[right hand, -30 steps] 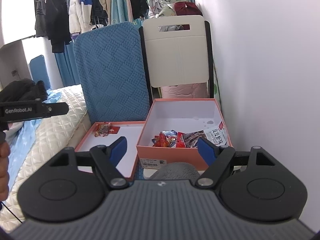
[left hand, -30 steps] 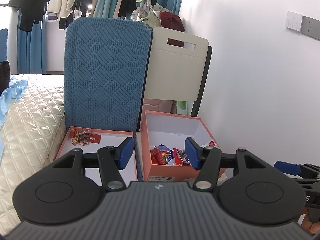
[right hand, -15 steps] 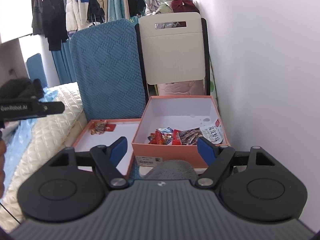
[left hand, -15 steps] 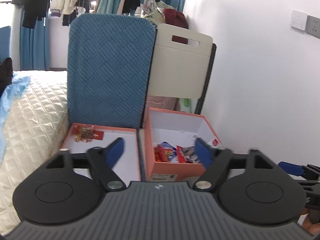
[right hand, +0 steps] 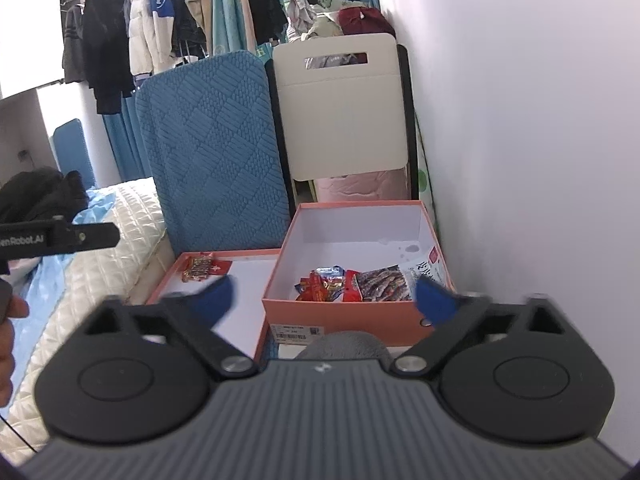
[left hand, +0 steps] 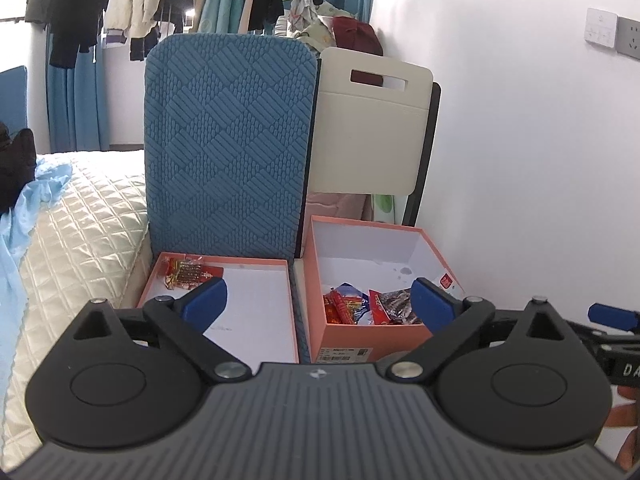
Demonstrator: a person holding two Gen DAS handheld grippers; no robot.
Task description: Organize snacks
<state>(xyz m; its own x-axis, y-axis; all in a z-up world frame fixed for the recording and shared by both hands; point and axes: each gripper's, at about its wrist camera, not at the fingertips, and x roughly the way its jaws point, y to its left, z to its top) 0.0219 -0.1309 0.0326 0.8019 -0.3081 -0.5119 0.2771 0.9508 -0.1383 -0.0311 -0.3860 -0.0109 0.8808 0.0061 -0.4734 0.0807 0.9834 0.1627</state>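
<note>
Beside a bed (left hand: 80, 216), the snack box (right hand: 352, 308) sits ahead between the right gripper (right hand: 324, 298)'s wide, empty jaws; the left gripper (left hand: 318, 300), equally spread, sees it right of centre.

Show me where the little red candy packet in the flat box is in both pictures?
Left wrist view: the red candy packet lies in the far left corner of the shallow lid, above the left gripper.
Right wrist view: it lies left of centre, in the lid's far corner.
Shared landmark: the blue cushion stands right behind it.
</note>
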